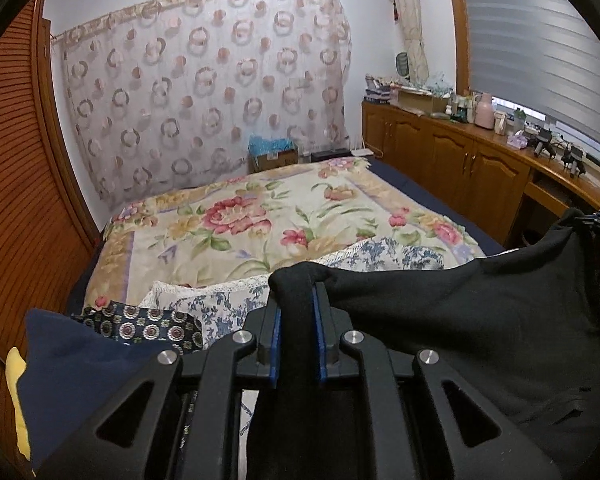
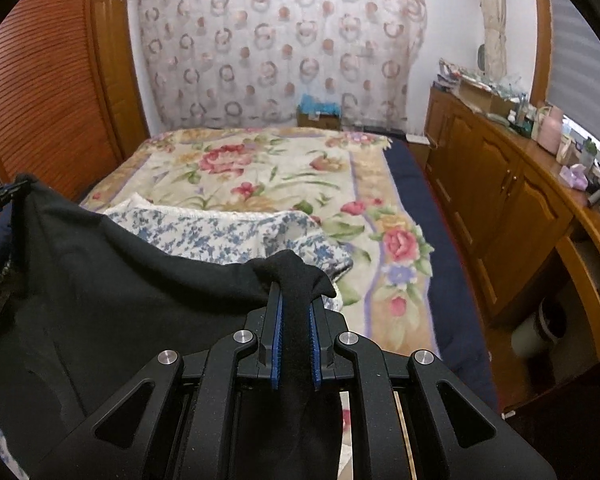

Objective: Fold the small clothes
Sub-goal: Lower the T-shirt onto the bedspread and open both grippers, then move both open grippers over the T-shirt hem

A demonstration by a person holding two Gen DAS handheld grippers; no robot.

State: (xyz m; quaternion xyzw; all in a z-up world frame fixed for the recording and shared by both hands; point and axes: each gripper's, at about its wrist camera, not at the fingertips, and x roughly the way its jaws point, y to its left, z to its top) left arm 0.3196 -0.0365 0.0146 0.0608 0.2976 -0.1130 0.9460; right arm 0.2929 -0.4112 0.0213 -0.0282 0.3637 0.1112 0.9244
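Now | left tool (image 1: 297, 292) clamps black garment (image 1: 480, 320) | right tool (image 2: 296, 300) clamps it too | cardboard box (image 1: 274, 160): blue stuff

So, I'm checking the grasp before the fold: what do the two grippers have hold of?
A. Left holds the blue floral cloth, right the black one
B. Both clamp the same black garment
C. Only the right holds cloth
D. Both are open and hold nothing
B: the black garment is pinched in the left gripper and the right gripper, and spans between them.

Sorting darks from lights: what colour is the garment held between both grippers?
Plain black fabric garment, with no pattern visible; it shows best in the right wrist view.
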